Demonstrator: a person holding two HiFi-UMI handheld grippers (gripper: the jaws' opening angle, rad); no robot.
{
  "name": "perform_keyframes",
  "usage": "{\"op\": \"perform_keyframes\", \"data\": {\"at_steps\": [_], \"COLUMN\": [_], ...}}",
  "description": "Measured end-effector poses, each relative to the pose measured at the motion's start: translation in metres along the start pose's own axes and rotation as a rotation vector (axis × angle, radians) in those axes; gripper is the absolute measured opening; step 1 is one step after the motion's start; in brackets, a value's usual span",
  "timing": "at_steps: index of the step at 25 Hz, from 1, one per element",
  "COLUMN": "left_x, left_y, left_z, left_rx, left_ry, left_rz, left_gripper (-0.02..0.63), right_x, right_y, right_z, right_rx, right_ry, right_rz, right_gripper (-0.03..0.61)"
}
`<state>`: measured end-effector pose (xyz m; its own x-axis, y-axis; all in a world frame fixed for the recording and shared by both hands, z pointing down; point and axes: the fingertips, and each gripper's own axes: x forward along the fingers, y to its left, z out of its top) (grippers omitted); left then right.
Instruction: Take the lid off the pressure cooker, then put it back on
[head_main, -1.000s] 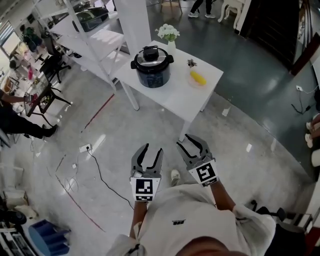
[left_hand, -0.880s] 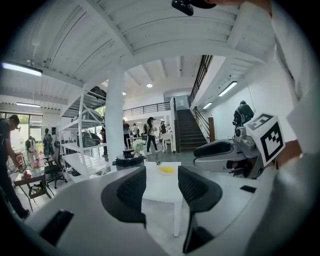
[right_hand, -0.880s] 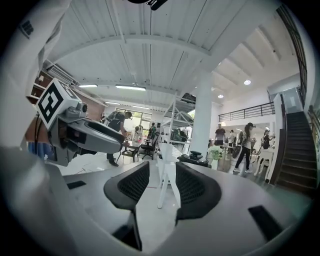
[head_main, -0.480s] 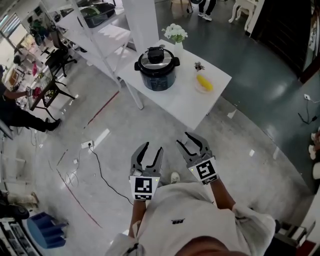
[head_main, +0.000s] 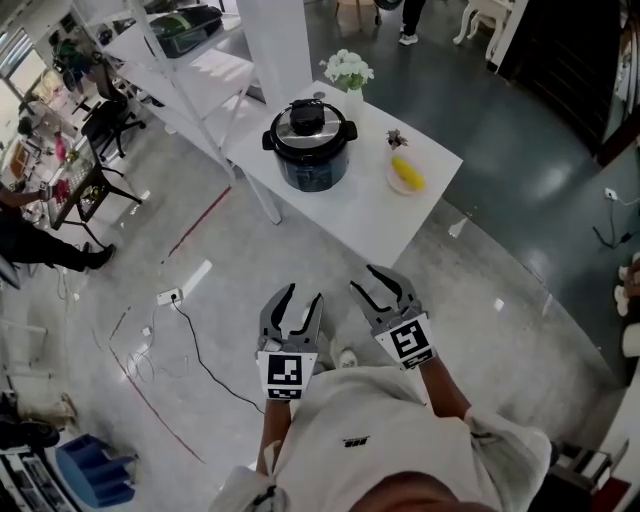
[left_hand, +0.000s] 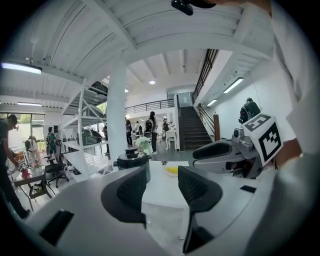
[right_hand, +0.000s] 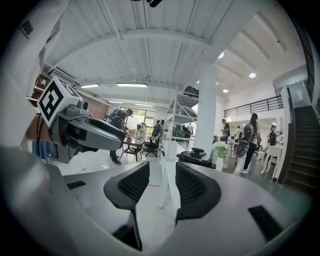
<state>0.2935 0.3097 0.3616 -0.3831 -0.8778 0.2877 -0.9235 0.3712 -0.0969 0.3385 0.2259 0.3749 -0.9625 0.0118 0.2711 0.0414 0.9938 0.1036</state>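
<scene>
Across the grey polished floor (head_main: 480, 260), well ahead of the person, a white pillar (head_main: 278, 50) rises beside a white table (head_main: 350, 215). On the table's left part the dark pressure cooker (head_main: 308, 162) stands upright. Low over the floor near the person's chest, well short of the table, the left gripper (head_main: 302, 296) and the right gripper (head_main: 365, 280) are side by side and point toward the table. Each has its jaws parted, with nothing between them. The lid (head_main: 308, 122) sits on the cooker, black handle on top. A vase of white flowers (head_main: 346, 70) stands just behind the cooker. To its right, apart from it, a small plate (head_main: 392, 184) carries a yellow thing (head_main: 408, 172). A white power strip (head_main: 170, 296) lies on the floor at left.
</scene>
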Motion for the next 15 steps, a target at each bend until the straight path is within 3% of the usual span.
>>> {"op": "perform_keyframes", "data": {"at_steps": [15], "left_x": [0.088], "left_y": [0.096], "left_z": [0.018], "left_rx": [0.018], "left_ry": [-0.011], "left_rz": [-0.088], "left_gripper": [0.213], "right_x": [0.109], "right_y": [-0.046], "right_z": [0.023], "right_rx": [0.02], "right_ry": [0.035], "right_rz": [-0.083], "right_gripper": [0.146]}}
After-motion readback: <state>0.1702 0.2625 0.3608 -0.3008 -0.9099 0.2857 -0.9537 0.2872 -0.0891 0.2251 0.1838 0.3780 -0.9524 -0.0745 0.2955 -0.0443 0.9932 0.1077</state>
